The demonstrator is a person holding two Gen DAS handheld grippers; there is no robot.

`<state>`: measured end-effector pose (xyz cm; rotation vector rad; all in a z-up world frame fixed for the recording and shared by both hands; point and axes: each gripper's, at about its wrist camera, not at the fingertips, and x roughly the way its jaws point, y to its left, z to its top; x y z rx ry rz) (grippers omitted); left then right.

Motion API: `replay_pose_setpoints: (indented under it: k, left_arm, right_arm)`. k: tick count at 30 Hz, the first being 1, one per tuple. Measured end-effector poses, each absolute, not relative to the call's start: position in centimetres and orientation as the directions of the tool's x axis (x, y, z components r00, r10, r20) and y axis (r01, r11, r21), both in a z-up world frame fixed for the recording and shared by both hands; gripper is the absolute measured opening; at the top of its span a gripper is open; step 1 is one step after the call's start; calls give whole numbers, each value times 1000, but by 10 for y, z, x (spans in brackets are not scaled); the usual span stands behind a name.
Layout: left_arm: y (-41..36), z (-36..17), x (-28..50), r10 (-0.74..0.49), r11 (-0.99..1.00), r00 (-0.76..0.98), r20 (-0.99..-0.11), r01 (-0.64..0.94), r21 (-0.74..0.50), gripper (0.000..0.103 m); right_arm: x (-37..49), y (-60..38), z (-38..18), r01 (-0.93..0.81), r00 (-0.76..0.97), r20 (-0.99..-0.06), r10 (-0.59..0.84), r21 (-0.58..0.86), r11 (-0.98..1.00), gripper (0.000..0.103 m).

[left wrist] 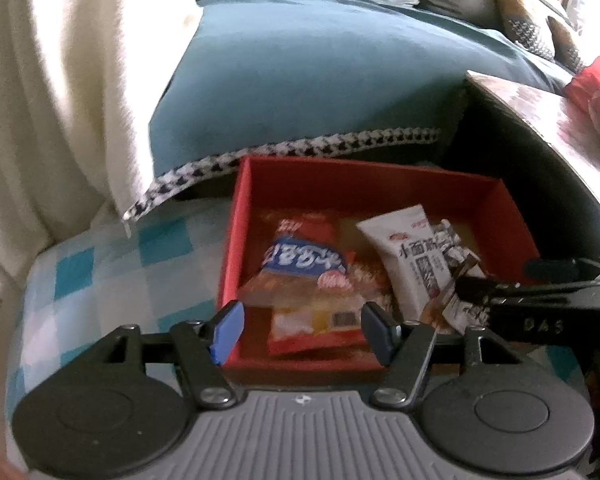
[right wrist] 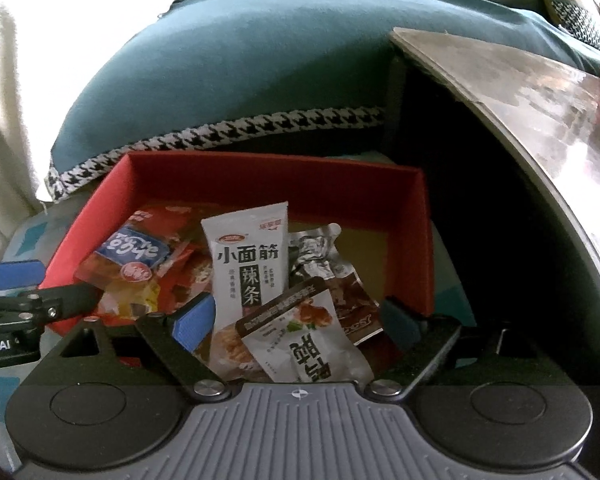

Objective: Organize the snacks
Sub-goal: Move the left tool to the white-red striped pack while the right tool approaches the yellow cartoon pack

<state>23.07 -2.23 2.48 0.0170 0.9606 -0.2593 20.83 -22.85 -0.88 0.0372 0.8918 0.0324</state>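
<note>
A red box [left wrist: 244,200] [right wrist: 416,216] stands on a blue checked cloth and holds several snack packets. A red and blue packet [left wrist: 304,264] [right wrist: 136,256] lies at its left. A white packet with black characters [left wrist: 408,256] [right wrist: 248,264] leans in the middle. A small white and brown packet [right wrist: 312,340] lies between my right gripper's fingers, and the jaws stand wide apart. My right gripper [right wrist: 296,320] is open over the box's near side. My left gripper [left wrist: 304,332] is open and empty over the box's near edge, above the red packet.
A teal cushion with houndstooth trim [left wrist: 300,80] [right wrist: 240,60] lies behind the box. A shiny tabletop [left wrist: 560,120] [right wrist: 520,92] juts in at the right, dark space under it. White fabric [left wrist: 40,100] hangs at the left.
</note>
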Motion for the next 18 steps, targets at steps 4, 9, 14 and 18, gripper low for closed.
replay_pose_setpoints:
  k: [4,9,14,18]
  left_arm:
    - [-7,23,217,-199,974,528,-826,201,-106,59]
    - [16,15,190,-195,978,488,-851,159,-133,59]
    - [28,-3,167,-178,983,431,-885,117,-140,59]
    - [35,-17,160,-171,985,385,-907,72,-155,59]
  right_arm:
    - [199,-223,-2,-37,636,-768,78,71,997,93]
    - [185,-211,3,-71,636,-765,106,78,994,93]
    - [168,-201,9,-99,638,-757,138,97,990,93]
    - [153,-191,9,-133,630,-756,178,121,984,93]
